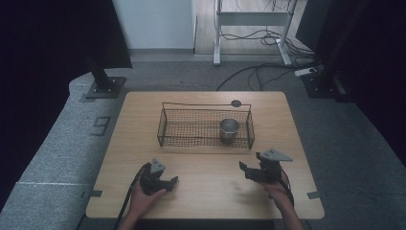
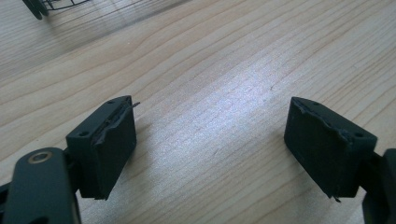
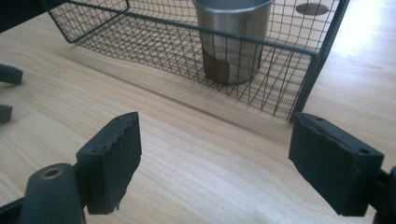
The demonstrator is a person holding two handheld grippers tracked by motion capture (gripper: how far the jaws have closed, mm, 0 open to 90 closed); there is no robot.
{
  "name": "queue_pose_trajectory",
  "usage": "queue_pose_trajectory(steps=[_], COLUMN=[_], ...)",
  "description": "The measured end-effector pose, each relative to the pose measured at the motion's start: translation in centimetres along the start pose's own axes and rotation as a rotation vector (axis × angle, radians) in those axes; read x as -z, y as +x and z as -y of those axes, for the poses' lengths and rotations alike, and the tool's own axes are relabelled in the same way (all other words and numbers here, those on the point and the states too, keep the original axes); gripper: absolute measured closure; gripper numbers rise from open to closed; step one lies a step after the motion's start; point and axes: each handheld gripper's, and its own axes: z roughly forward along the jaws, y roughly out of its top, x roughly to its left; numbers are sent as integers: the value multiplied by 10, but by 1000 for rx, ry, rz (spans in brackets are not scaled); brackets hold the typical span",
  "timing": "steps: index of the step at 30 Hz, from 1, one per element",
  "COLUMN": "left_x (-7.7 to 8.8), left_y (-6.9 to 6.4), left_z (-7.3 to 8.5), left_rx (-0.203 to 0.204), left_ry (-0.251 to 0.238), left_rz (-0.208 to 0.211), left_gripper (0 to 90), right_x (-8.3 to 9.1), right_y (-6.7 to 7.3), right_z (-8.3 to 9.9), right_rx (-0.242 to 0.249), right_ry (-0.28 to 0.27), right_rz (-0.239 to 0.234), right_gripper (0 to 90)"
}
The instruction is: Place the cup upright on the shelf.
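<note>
cup (image 1: 229,130) upright, mouth up, at 3 o'clock end of basket (image 1: 165,125) | basket's long side runs 9-to-3 across bench (image 1: 201,191) | my left claw (image 2: 210,149) spread apart, empty | my right claw (image 3: 215,158) spread apart, empty, facing cup

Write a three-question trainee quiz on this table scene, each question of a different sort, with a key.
1. True or false: the steel cup stands inside the wire basket.
2. Which gripper is nearer the cup? A) left gripper B) right gripper
3. Fill in: both grippers' jaws stand ____ over the bare table.

Key: 1 true; 2 B; 3 open.
</note>
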Motion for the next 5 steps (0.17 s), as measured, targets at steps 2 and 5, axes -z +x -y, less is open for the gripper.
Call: queue_pose_trajectory(steps=[2,5], left_x=[0,0], left_y=[0,0], left_z=[0,0], left_rx=[0,0], left_ry=[0,0], left_rz=[0,0], left_gripper=[168,168], right_x=[1,2], right_y=[1,2], right_z=[3,2], right_rx=[-6,0], right_ry=[-14,-13], right_rz=[-3,-2], right_gripper=[167,167])
